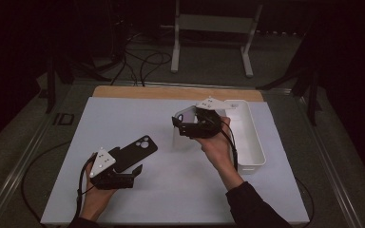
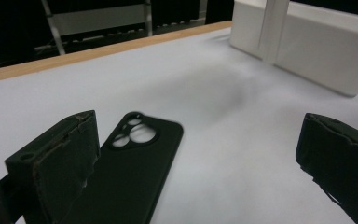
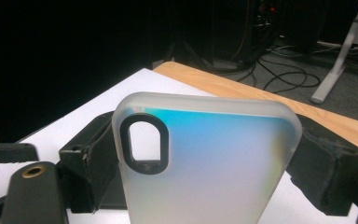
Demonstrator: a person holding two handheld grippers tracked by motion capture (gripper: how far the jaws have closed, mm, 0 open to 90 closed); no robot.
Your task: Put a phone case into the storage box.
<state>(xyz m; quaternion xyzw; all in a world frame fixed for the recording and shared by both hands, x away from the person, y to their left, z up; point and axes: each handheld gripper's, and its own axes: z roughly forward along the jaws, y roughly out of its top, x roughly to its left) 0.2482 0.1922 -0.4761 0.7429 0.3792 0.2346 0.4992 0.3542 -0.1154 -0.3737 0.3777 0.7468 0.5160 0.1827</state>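
Dark room, cables and a white frame stand [image 1: 211,28] on the floor behind the worktop [image 1: 171,199], which has a white sheet over it and a wood strip showing along the far edge.

Right tool [image 1: 186,124]: gripping a translucent phone case [image 3: 205,163], jaws clamped on its two long edges. Case is frosted clear with a blue-teal sheen across the back, rounded corners, one dark-rimmed oblong camera cutout near a top corner. Held upright and off the sheet, right of centre toward the far edge, just beside the near-left end of a white bin [image 1: 247,137]. Bin sits along the right side of the worktop, long axis running near to far.

Left tool [image 1: 134,172]: open, jaws spread wide, nothing between them. Low over the near-left part of the worktop.

Black phone case [image 1: 135,152]: matte black, lying flat, back up, with a round-holed camera cutout cluster at its far end. Lies left of centre, angled toward the far right. In the left gripper view it [image 2: 130,172] runs partly behind one jaw; contact cannot be told.
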